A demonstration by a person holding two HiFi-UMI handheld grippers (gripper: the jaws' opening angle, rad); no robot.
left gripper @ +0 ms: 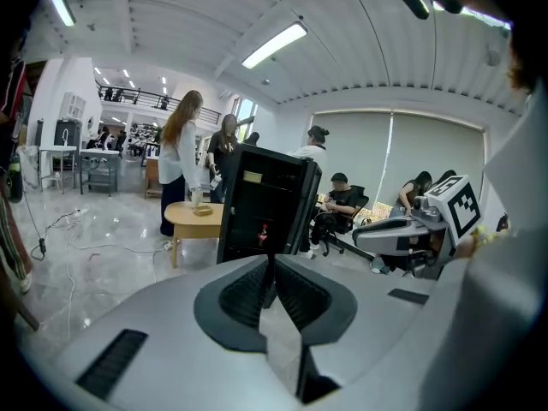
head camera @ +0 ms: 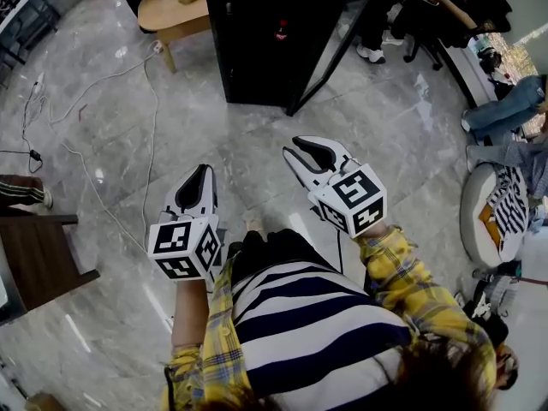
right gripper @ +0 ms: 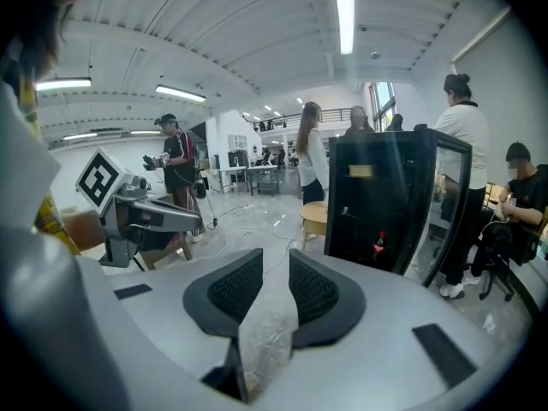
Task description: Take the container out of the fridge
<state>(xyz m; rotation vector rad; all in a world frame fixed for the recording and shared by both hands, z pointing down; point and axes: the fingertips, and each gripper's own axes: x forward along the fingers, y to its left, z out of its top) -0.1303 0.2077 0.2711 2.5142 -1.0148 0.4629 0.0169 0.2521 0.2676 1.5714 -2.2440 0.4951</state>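
Approach step, apparently: the left gripper (head camera: 203, 173), jaws together and empty, and the right gripper (head camera: 294, 148), jaws parted on nothing, are pointing at the open fridge (head camera: 248, 58) at twelve o'clock, where a small red-marked container (head camera: 281, 32) is sitting well ahead, calling for a closer reach.

fridge (head camera: 253, 50) top cut off, interior dark

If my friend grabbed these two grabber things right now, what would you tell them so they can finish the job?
Left gripper: shut, empty.
Right gripper: open, empty.
The black fridge stands open ahead, and both grippers are well short of it. A small red-labelled bottle, likely the container, sits inside.
Done: the fridge is open.
Left: walk up, close one gripper on the bottle, and lift it out.
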